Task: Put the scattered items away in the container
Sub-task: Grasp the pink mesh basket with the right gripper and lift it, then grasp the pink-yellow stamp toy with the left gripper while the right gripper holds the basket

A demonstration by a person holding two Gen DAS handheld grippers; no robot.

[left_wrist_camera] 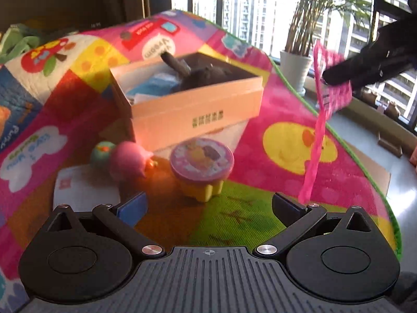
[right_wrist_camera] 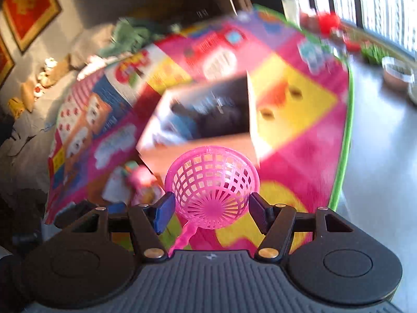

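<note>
A pale cardboard box (left_wrist_camera: 192, 104) stands on a colourful play mat and holds a dark plush toy (left_wrist_camera: 203, 74) and something blue. In front of it lie a pink pig toy (left_wrist_camera: 129, 160), a small green toy (left_wrist_camera: 101, 152) and a purple-lidded yellow cup (left_wrist_camera: 202, 168). My left gripper (left_wrist_camera: 208, 208) is open and empty just short of the cup. My right gripper (right_wrist_camera: 211, 210) is shut on a pink plastic strainer (right_wrist_camera: 212, 177), held in the air in front of the box (right_wrist_camera: 203, 133). The strainer (left_wrist_camera: 329, 88) and its hanging handle also show at the right of the left wrist view.
A white card (left_wrist_camera: 83, 190) lies on the mat left of the cup. The mat's green edge (left_wrist_camera: 365, 172) borders grey floor. A potted plant (left_wrist_camera: 297, 70) stands by the window. Green fabric (right_wrist_camera: 130, 36) lies beyond the mat.
</note>
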